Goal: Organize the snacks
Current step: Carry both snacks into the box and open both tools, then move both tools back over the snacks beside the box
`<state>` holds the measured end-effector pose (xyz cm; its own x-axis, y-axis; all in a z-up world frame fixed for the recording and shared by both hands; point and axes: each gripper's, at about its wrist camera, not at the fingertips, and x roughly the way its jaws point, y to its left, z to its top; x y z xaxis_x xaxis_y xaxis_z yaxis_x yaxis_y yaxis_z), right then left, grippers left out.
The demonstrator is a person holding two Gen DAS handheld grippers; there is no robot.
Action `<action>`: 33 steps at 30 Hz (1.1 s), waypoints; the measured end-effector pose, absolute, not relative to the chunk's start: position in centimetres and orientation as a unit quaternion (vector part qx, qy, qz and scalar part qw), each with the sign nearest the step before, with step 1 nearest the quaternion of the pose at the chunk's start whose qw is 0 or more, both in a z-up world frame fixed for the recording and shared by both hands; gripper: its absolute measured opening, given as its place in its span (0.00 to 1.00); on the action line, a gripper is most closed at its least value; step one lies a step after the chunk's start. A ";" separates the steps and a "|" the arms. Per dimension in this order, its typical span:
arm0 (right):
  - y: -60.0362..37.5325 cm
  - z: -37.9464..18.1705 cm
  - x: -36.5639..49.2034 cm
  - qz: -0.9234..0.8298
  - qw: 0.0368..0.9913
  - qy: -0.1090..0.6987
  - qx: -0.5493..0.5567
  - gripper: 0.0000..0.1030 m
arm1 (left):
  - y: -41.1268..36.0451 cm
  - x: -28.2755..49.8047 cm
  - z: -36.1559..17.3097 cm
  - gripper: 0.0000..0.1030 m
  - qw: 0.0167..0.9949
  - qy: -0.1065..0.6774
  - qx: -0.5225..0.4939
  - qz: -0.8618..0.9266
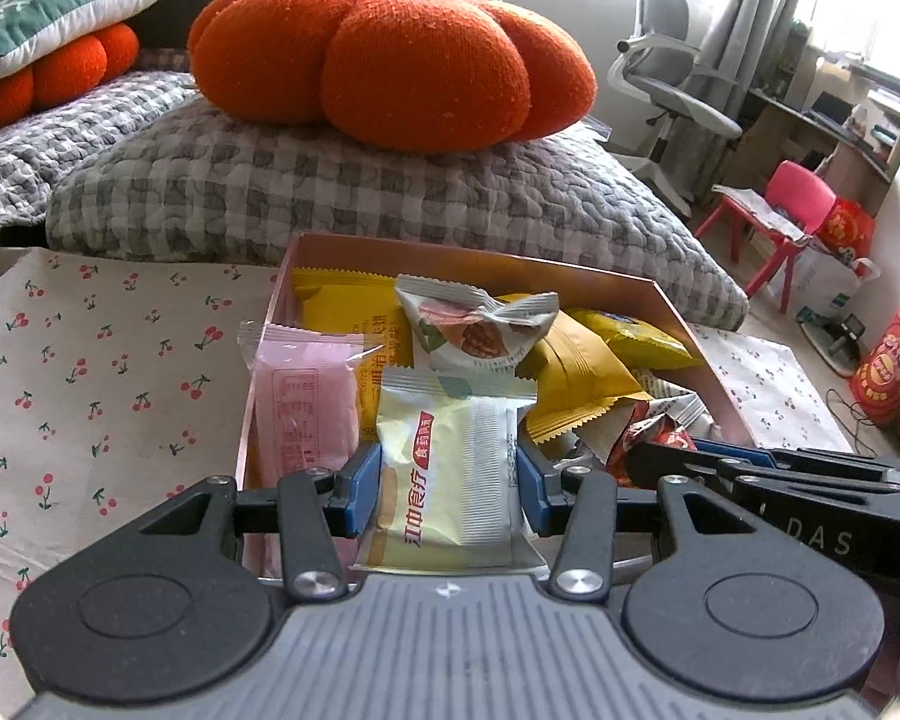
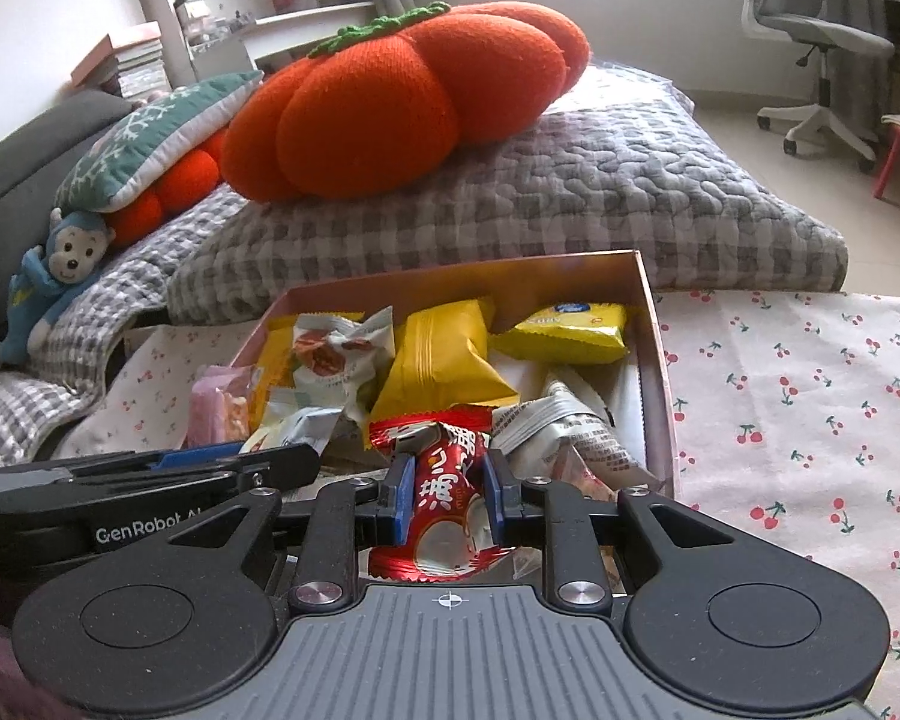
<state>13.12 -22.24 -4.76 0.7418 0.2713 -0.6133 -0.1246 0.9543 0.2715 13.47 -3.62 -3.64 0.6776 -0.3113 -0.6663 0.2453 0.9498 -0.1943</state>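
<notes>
Left claw [image 1: 450,483] gripping a pale yellow packet [image 1: 450,468] between blue pads [image 1: 360,489], just above the near end of the pink box [image 1: 714,372]. Right claw [image 2: 447,501] clamping a red packet [image 2: 444,498], likewise hovering over the near edge, beside the left claw. Ahead of both: yellow packets [image 2: 444,360] heaped loosely. Probably lowering each packet into a free gap; keeping wrappers level, releasing only once seated, avoiding collision between neighbouring claws.

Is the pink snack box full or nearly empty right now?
Full: the pink box is heaped with wrapped snacks, yellow packets piled on others.
</notes>
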 end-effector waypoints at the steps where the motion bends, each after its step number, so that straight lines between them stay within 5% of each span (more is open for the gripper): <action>1: -22.2 -4.8 13.1 0.107 0.928 0.342 0.104 0.22 | -3.7 13.5 -3.7 0.43 0.915 0.371 -0.043 -0.154; 12: -22.5 -4.3 12.6 0.106 0.925 0.345 0.119 0.35 | -3.7 12.6 -3.0 0.59 0.910 0.373 -0.032 -0.177; 16: -22.8 -4.0 12.2 0.095 0.926 0.347 0.117 0.50 | -3.6 12.2 -2.6 0.63 0.911 0.371 -0.027 -0.177; 33: -23.8 -2.0 8.2 0.101 0.928 0.347 0.092 0.81 | -3.3 8.6 -1.1 0.96 0.911 0.364 0.021 -0.192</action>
<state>8.18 -23.77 -1.96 0.7395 0.2510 -0.6246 -0.1235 0.9627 0.2407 8.63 -3.32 -1.12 0.6608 -0.3347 -0.6718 0.3649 0.9254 -0.1022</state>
